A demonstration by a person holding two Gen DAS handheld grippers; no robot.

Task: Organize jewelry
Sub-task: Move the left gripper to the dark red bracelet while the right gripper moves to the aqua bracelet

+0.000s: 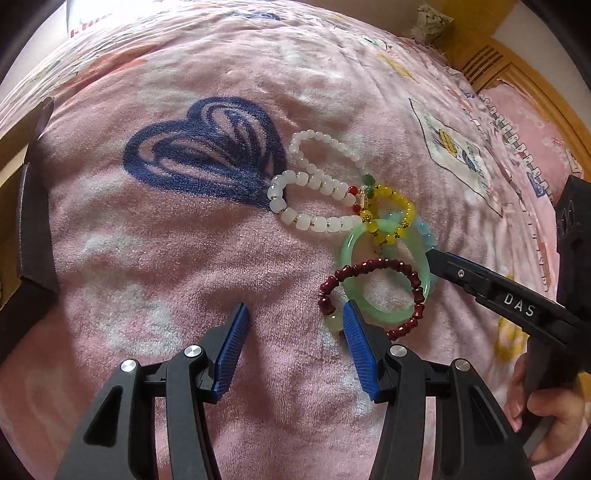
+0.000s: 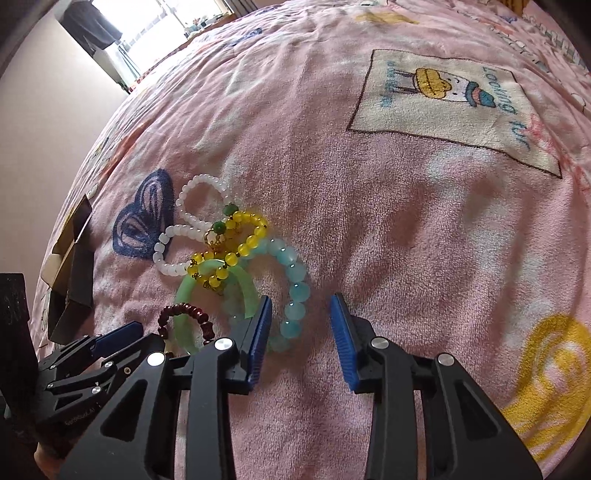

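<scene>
A pile of bracelets lies on a pink blanket (image 1: 184, 258): a white bead bracelet (image 1: 314, 199), a yellow bead bracelet (image 1: 388, 214), a green jade bangle (image 1: 384, 310), a dark red bead bracelet (image 1: 369, 295) and a light blue bead bracelet (image 2: 295, 291). My left gripper (image 1: 295, 314) is open, its right finger touching the red bracelet's left edge. My right gripper (image 2: 301, 306) is open, straddling the near arc of the blue bracelet; its left finger sits by the green bangle (image 2: 188, 295). In the left wrist view the right gripper's finger (image 1: 480, 284) reaches the pile from the right.
A cardboard box with dark flaps (image 1: 26, 229) stands at the left; it also shows in the right wrist view (image 2: 70, 273). A wooden headboard (image 1: 517, 74) and a pink pillow (image 1: 535, 122) lie at the far right. A window (image 2: 155, 22) is beyond the bed.
</scene>
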